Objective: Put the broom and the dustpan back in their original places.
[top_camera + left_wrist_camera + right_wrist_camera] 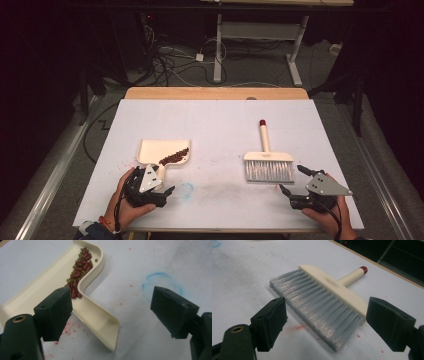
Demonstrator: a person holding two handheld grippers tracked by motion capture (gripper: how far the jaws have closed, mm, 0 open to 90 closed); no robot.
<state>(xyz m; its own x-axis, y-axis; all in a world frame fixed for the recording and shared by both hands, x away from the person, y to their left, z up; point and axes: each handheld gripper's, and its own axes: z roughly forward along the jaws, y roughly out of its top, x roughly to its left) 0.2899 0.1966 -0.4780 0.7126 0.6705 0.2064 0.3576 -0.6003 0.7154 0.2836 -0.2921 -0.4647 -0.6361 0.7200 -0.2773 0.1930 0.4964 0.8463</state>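
Here my left gripper (112, 312) gapes wide above the bean-filled dustpan (92, 312); my right gripper (325, 322) gapes beside the brush (324, 297).

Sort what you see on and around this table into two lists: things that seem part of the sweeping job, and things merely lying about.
Part of the job:
- dustpan
- red beans and small green beans in it
- brush
- left gripper, open
- right gripper, open

Lying about:
- blue ring mark on the table
- cables on the floor
- desk frame behind
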